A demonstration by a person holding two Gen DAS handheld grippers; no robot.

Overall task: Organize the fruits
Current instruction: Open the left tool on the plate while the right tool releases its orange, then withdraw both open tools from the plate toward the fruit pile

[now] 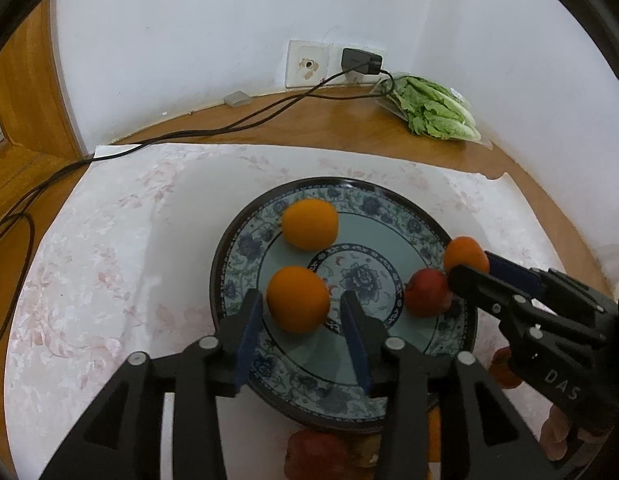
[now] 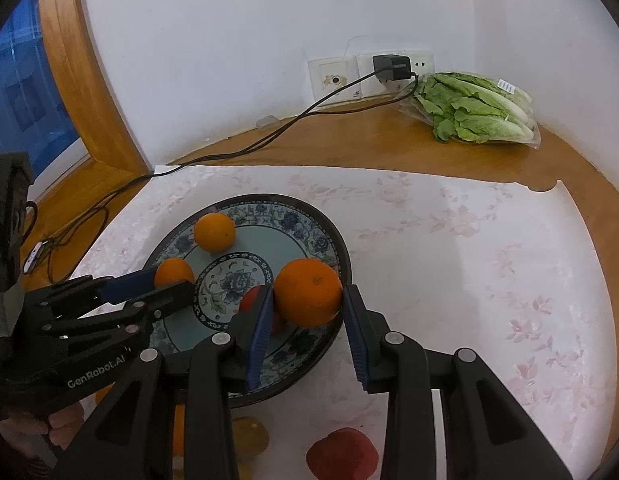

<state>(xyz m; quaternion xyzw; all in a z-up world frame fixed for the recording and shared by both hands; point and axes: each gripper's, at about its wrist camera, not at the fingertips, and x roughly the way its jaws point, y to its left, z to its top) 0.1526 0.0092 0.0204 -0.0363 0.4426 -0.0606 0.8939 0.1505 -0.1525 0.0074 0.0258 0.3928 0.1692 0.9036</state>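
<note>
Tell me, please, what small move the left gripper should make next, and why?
I would probably draw the left gripper up and back, away from the round orange fruit between its fingers. That fruit already sits on the blue-patterned ceramic plate, and a gap shows between it and one finger, so it looks released. A clean withdrawal should avoid nudging it.

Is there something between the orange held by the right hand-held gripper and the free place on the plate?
Nothing visible blocks it. The right hand-held gripper holds the orange over the plate's right rim. A red fruit lies on the plate just left of it, so the orange should come down clear of that.
</note>
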